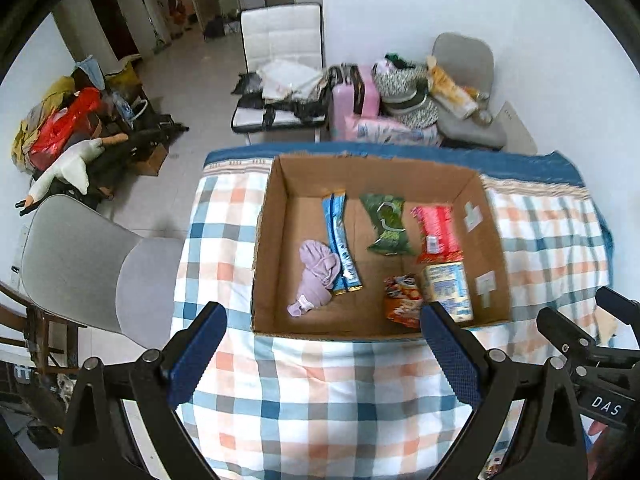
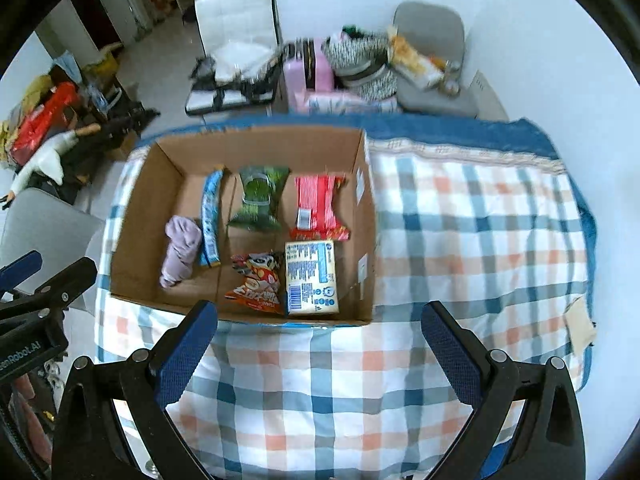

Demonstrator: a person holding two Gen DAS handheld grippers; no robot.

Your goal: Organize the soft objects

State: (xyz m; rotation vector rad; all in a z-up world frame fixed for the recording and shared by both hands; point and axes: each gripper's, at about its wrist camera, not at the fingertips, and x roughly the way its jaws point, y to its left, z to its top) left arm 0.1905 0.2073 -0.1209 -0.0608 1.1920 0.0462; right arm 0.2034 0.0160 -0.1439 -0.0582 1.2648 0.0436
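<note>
Open cardboard box (image 1: 276,240) (image 2: 136,208) resting on a worktop covered with a plaid cloth (image 1: 320,396) (image 2: 460,240), the box serving as landmark. Inside the box, against its left part: a crumpled lilac sock (image 1: 316,276) (image 2: 181,249), touching the long blue snack packet (image 1: 340,244) (image 2: 210,220) just to its right. Toward the far wall of the box: a green snack bag (image 1: 387,225) (image 2: 258,200) and, beside it on the right, a red-and-white striped packet (image 1: 437,234) (image 2: 319,208). Toward the near wall of the box: an orange crisp bag (image 1: 402,300) (image 2: 256,282) touching a pale yellow packet with blue print (image 1: 448,290) (image 2: 312,278), which lies just below the red-and-white striped packet.

Left gripper (image 1: 320,360) hangs above the cloth just in front of the box's near wall, fingers (image 1: 196,356) spread wide apart and holding nothing. Right gripper (image 2: 320,356) likewise sits before the box's near wall, fingers (image 2: 186,356) wide apart and empty. Beyond the box: a white chair (image 1: 280,40) (image 2: 236,12) and a grey chair (image 1: 464,64) (image 2: 432,28) piled with bags.
</note>
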